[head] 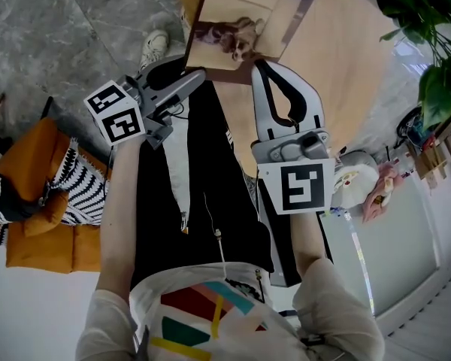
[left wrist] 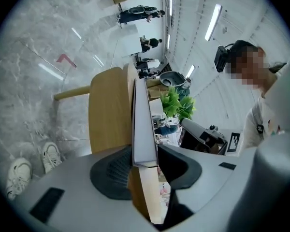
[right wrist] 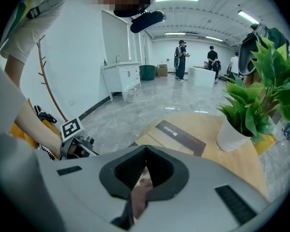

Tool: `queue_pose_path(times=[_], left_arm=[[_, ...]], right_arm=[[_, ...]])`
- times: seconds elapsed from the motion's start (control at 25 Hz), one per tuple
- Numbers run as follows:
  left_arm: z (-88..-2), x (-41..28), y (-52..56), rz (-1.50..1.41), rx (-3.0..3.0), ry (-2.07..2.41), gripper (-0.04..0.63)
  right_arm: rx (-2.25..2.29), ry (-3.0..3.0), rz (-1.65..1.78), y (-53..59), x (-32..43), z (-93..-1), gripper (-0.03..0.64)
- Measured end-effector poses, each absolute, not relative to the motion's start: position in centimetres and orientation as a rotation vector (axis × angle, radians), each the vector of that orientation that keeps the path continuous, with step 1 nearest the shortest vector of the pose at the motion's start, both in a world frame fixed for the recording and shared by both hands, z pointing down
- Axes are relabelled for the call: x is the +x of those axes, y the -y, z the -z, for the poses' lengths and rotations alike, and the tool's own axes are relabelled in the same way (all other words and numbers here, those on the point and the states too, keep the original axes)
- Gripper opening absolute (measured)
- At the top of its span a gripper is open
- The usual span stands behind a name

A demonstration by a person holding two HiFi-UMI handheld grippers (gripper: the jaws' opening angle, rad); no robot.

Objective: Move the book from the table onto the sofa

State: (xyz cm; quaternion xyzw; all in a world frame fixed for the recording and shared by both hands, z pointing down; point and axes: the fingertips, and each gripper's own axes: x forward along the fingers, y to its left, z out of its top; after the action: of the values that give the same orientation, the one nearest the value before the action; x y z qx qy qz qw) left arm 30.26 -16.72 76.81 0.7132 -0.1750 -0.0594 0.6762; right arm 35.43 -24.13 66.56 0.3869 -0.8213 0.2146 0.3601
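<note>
Held the book [head: 244, 22] at the table [head: 349, 77], pinched tight in the jaws of the left gripper [head: 189, 77] and the right gripper [head: 274, 70].

A round wooden table [head: 346, 66] stands on the grey marble floor [head: 75, 21]. The book [head: 248, 17] is at its near edge (lying flat or lifted, hard to tell), and a white plant pot [right wrist: 234, 135] sits toward its right side. On the floor to the left, the orange sofa [head: 37, 243] carries a striped cushion [head: 79, 190].
</note>
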Motion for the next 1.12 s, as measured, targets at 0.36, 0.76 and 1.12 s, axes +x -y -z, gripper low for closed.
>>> queue_pose_path(times=[0.36, 0.76, 1.12], left_arm=[[-73.3, 26.3, 17.4, 0.308, 1.605, 0.502, 0.155], [-68.6, 21.1, 21.5, 0.499, 1.663, 0.686, 0.155], [-56.1, 9.3, 23.6, 0.681, 1.757, 0.946, 0.155]], right_arm=[[0.959, 2.145, -0.51, 24.4, 33.2, -66.0, 0.011], [0.881, 2.237, -0.381, 26.2, 27.9, -61.8, 0.011], [0.843, 2.392, -0.259, 28.5, 18.8, -49.9, 0.011]])
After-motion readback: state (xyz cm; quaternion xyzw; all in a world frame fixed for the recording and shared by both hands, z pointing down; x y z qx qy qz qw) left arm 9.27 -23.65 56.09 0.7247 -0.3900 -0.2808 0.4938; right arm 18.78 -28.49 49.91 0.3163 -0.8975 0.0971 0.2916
